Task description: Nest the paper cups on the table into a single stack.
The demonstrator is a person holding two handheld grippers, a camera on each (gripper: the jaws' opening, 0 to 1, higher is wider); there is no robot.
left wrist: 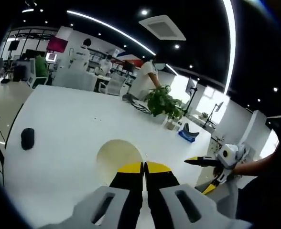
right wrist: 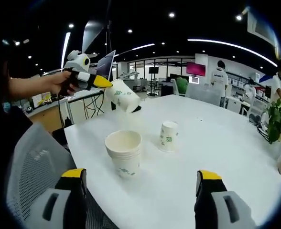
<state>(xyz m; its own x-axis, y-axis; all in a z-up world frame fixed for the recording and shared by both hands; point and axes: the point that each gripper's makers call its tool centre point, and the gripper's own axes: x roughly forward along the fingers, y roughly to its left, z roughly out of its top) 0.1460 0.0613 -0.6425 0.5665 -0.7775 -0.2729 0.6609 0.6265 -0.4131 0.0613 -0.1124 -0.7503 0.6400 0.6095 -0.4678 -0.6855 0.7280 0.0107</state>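
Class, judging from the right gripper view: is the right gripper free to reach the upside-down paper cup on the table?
Probably yes. The right gripper is open, and bare table lies ahead of the upside-down cup; the cup stack stands apart to one side.

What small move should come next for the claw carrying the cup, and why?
Probably lower the left claw toward the white paper cup stack and turn its held white paper cup upright. That cup hangs tilted above the table, up and behind the stack's open mouth. The right claw is open and the upside-down white paper cup waits beside the stack.
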